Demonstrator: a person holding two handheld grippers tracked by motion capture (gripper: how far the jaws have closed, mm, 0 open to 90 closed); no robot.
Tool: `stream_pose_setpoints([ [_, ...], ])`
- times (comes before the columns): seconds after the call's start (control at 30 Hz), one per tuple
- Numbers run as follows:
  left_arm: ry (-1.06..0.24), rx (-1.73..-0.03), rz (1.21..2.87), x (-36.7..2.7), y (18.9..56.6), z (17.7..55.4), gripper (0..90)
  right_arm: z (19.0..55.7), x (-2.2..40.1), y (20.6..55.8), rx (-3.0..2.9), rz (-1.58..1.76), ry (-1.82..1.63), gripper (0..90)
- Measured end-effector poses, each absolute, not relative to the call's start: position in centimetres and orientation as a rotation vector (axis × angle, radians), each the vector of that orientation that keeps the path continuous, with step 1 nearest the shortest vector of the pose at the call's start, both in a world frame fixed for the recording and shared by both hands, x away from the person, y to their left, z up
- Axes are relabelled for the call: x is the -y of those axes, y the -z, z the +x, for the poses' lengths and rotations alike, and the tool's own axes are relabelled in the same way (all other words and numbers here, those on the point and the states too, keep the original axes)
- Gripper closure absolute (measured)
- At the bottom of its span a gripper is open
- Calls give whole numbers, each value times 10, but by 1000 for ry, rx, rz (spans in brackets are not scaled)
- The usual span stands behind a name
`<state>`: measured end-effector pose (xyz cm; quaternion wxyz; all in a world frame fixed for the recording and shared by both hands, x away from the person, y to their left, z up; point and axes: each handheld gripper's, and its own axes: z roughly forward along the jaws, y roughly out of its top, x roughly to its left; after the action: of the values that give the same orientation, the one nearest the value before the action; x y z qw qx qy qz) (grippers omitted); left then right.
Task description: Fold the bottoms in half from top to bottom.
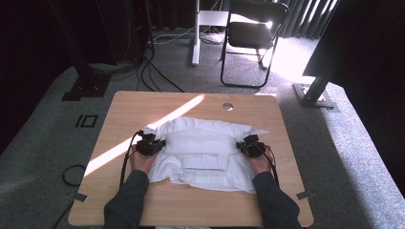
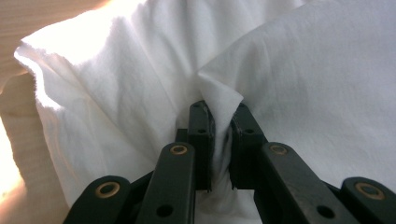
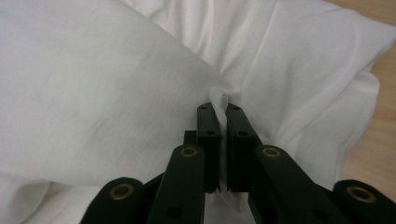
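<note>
The white garment [image 1: 203, 152] lies spread across the middle of the wooden table [image 1: 143, 107], partly folded: a thick folded band runs across its upper half from side to side, and a ribbed hem or collar strip sits just below the centre, facing the person. Its far corners splay loosely toward the back of the table, one to the left and one to the right.

The left tool [image 1: 149, 144] sits at the garment's left edge, its jaws pressed together on a pinch of the cloth. In the left gripper view, a ridge of white fabric [image 2: 219, 100] rises from between the two black jaws and runs down the narrow gap between them, with loose folds on both sides and bare wood at the far left [image 2: 18, 28].

The right tool [image 1: 250, 146] sits at the garment's right edge, likewise clamped on the cloth. In the right gripper view, a small crest of fabric [image 3: 220, 99] sticks up between the nearly touching jaws, a broad smooth panel spreads to the left, and the table shows along the right edge [image 3: 380, 107].

Both hands rest low at the table, with dark sleeves coming in from the near edge. A sunlit stripe crosses the table's left part. A black folding chair [image 1: 253, 33] stands on the grey carpet beyond the table
</note>
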<state>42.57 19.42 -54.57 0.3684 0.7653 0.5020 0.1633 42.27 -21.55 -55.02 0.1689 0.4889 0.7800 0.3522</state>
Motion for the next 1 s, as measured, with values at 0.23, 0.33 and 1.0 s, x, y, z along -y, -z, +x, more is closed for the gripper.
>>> stream_pose_setpoints([
  [0.23,-406,-1339,1928,-197,530,435,840,441,220,542,-2216,1482,-1033,862],
  [0.33,-417,-1298,1846,-207,504,426,848,437,228,521,-2151,1448,-1096,865],
  [1.0,-387,-1049,1624,-225,419,365,849,365,256,441,-1903,1191,-1312,868],
])
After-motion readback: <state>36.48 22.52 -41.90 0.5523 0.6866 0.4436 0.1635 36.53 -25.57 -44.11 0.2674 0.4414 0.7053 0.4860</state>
